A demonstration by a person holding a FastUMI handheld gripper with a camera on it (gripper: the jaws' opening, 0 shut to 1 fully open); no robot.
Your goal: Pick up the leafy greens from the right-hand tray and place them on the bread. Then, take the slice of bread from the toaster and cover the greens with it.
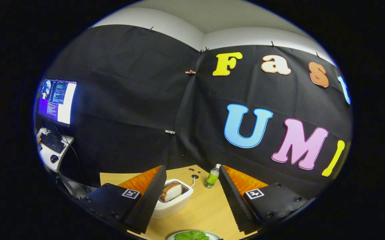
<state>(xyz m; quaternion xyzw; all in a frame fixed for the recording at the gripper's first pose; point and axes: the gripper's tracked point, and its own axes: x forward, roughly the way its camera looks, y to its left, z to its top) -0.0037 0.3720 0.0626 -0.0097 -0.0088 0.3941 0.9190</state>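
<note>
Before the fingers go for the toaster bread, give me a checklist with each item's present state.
1. Fingers open and holding nothing: ok.
2. Slice of bread standing up out of the white toaster, reachable from above: ok.
3. Fingers lined up on the slice: not ok; it sits beside the left finger, off the middle of the gap.
4. Leafy greens already on the plate below the fingers: ok.
5. Bread under the greens: cannot tell, it is hidden.
6. Green bottle away from the toaster: ok, it stands apart beyond it.

Bread slice (pixel 171 192) upright in white toaster (pixel 174 203); leafy greens (pixel 191 235) on plate (pixel 216 235) nearby.
</note>
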